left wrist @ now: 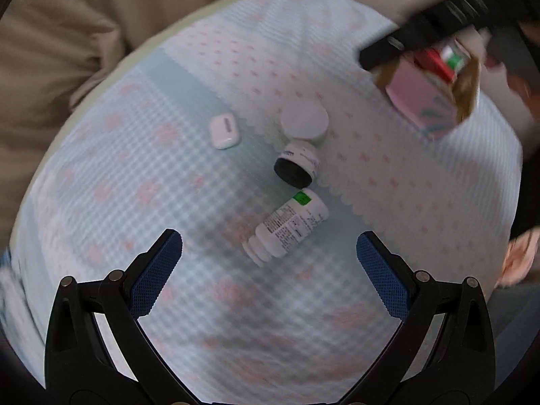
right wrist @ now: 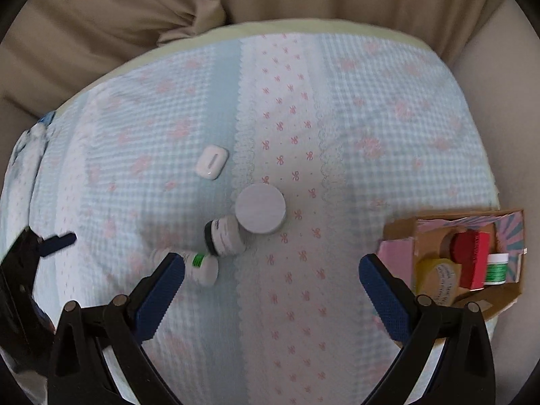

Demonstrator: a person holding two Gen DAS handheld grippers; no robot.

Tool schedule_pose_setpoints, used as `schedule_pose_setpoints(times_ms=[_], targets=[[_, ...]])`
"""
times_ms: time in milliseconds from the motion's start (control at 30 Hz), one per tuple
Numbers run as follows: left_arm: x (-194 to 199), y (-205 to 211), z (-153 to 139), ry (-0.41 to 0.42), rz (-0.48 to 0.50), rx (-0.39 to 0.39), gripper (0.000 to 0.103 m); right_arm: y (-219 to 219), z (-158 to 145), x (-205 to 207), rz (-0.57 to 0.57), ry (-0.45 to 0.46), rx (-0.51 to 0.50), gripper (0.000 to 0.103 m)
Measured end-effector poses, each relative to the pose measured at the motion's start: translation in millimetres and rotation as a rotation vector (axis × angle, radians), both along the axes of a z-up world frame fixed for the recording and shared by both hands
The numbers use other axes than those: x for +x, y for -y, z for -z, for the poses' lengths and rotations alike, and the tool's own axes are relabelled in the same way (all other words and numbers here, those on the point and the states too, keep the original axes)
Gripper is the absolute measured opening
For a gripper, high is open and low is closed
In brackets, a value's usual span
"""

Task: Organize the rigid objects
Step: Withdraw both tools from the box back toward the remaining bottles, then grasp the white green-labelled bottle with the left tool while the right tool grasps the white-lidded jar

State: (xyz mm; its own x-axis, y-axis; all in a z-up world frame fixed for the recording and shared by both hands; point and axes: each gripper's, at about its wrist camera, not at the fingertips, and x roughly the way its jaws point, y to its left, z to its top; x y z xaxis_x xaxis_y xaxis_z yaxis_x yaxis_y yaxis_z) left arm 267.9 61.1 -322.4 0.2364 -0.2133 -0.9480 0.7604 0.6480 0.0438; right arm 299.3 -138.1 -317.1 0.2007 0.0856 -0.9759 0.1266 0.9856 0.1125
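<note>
**Four loose items on the cloth, more already in the box**

Four small things lie grouped on the pale blue-and-pink gingham cloth (right wrist: 371, 108) that covers the surface. A white rounded plastic earbud case (right wrist: 212, 162) sits apart to the left of the others. A white round flat-lidded jar (right wrist: 260, 208) stands upright, and a small white bottle with a black cap (right wrist: 223, 236) lies on its side touching it. Just beside that, a white plastic pill bottle with a green label patch (left wrist: 288, 227) also lies on its side, its white cap end toward the left wrist camera.

An open brown cardboard box with pink patterned sides (right wrist: 401, 227) stands at the right edge of the cloth. Inside it show a red block-shaped item (right wrist: 470, 258), a small white jar with a green label (right wrist: 496, 268) and a yellow rounded container (right wrist: 430, 275).

Both grippers are empty. The left gripper (left wrist: 269, 253) hovers over the cloth with its blue-padded fingers (left wrist: 158, 270) spread wide, the pill bottle lying between and just past the tips. The right gripper (right wrist: 271, 281) likewise has its fingers spread apart, above the bow-print stripe, with the box just beyond its right finger. Beige fabric (right wrist: 118, 17) bunches behind the cloth.
</note>
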Motion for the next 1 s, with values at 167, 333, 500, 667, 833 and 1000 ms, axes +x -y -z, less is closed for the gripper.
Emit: schedule_pose_setpoints(times_ms=[167,333,500,667,833,1000], targets=[[12.5,16.4,36.9,-0.010,0.164,0.054,0.103,5.5,41.2,34.3,0.068,-0.073,0.027,0.103],[13.5,35.4,80.1,-0.029,0.343,0.135,0.102,11.4,87.1,61.2,0.164,-0.164,0.067,0.103],[0.5,52.8,116.6,-0.038,0.524,0.213,0.088,11.2,125.1,78.8,0.259,-0.236,0.112,0.103],[-10.0,61.5,139.5,-0.064,0.628,0.242,0.083,5.3,152.6,87.9,0.318,-0.298,0.111,0.103],[-16.5,67.5,151.5,-0.074,0.675,0.264,0.070,1.7,176.7,90.6,0.356,-0.355,0.101,0.100],[-23.7,76.1,158.0,-0.070,0.705,0.283,0.057,1.0,196.1,86.6,0.366,-0.399,0.099,0.078]])
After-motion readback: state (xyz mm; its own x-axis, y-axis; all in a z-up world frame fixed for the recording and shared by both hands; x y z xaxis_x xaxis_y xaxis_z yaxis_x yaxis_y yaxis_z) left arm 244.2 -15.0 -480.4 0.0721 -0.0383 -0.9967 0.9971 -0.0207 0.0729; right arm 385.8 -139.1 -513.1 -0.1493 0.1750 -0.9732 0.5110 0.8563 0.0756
